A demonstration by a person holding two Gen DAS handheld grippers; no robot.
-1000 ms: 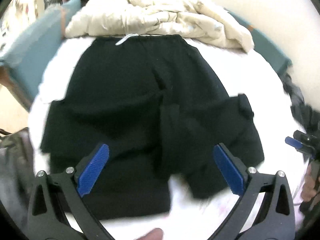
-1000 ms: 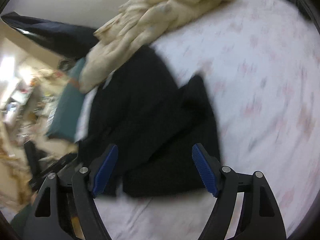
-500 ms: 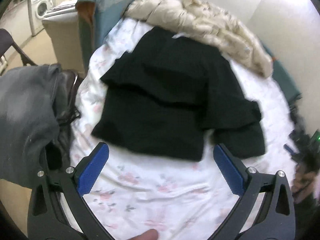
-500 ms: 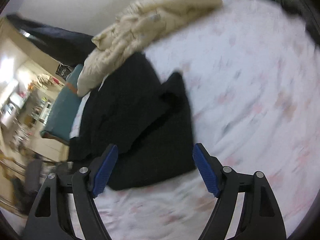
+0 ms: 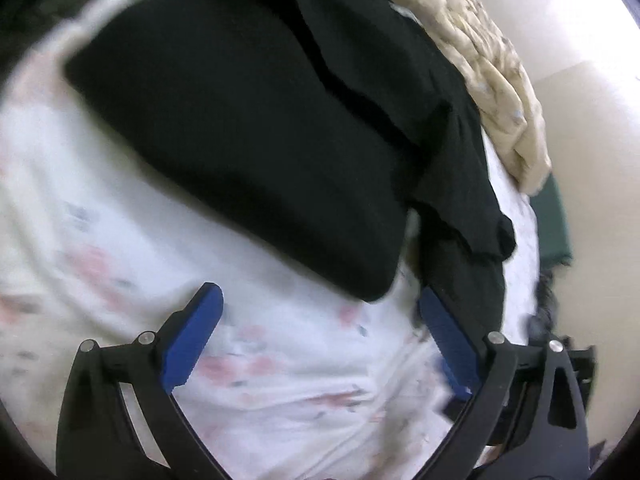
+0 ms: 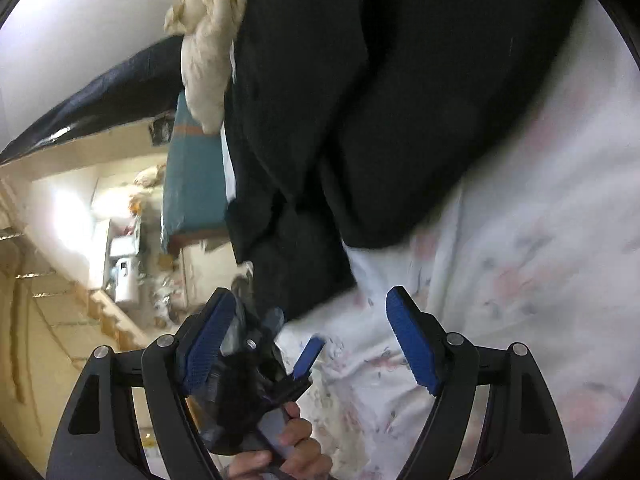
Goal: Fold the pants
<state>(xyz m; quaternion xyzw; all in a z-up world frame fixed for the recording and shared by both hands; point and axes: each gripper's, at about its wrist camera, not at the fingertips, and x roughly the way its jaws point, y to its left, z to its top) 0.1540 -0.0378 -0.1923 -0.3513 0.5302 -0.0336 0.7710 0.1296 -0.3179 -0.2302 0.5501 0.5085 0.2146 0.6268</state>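
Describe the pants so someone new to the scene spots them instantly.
Start at the bed with the white, pink-flowered sheet. The pants lie spread across it, just ahead of both open grippers. They are the only black garment there; the neighbour along their far edge is a crumpled cream quilt.

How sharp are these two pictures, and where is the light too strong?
Left wrist view: the black pants and the floral white bedsheet are smeared by motion blur, and the pale wall is bright. Right wrist view: the pants' edges are soft, and the lit room behind is washed out.
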